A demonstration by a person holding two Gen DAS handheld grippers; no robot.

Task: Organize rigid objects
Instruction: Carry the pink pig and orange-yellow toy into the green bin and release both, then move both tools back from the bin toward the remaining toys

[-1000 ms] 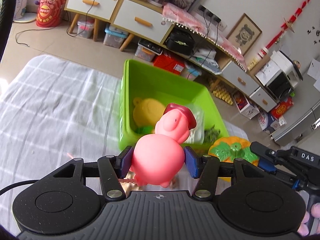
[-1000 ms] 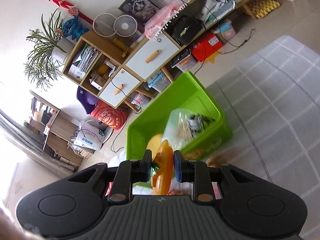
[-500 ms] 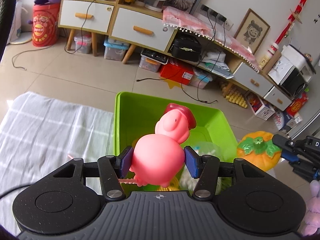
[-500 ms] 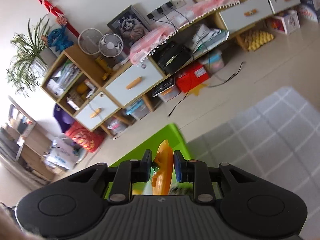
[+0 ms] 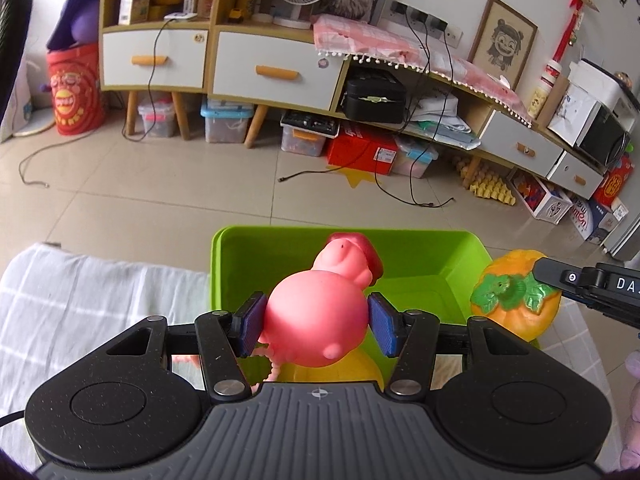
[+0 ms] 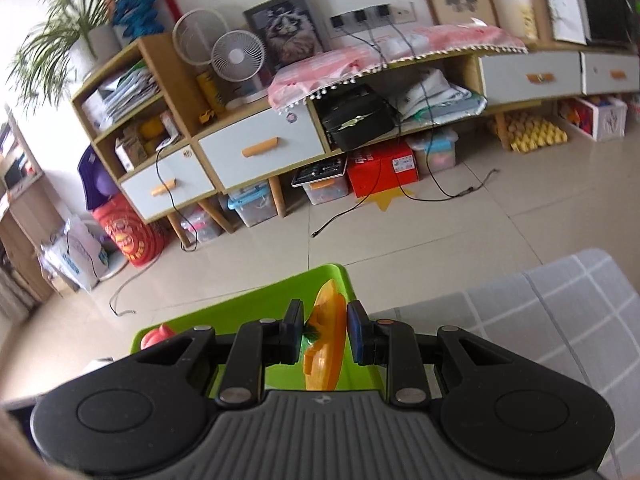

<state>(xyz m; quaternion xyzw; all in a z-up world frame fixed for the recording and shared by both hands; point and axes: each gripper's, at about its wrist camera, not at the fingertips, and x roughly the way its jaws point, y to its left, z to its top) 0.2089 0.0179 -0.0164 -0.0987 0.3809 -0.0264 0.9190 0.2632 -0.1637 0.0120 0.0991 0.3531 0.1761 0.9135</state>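
My left gripper [image 5: 316, 326] is shut on a pink toy pig [image 5: 320, 320] with a red hat and holds it over the green bin [image 5: 420, 256]. A yellow toy [image 5: 340, 372] lies in the bin below the pig. My right gripper [image 6: 324, 330] is shut on an orange toy persimmon [image 6: 326, 344] with a green leafy top, above the bin's near right rim [image 6: 340, 274]. The persimmon [image 5: 516, 300] and right gripper also show in the left wrist view, just right of the bin. The pig's red hat [image 6: 158, 336] shows at the left of the right wrist view.
The bin stands at the far edge of a white-and-grey checked cloth [image 5: 88, 312]. Beyond lies tiled floor [image 5: 160, 196] with loose cables. A long cabinet [image 5: 272, 68] with drawers, storage boxes and a red box [image 5: 364, 152] lines the wall.
Both grippers have tilted up and moved forward over the bin, so the views now show more floor and cabinet. Each keeps hold of its toy.
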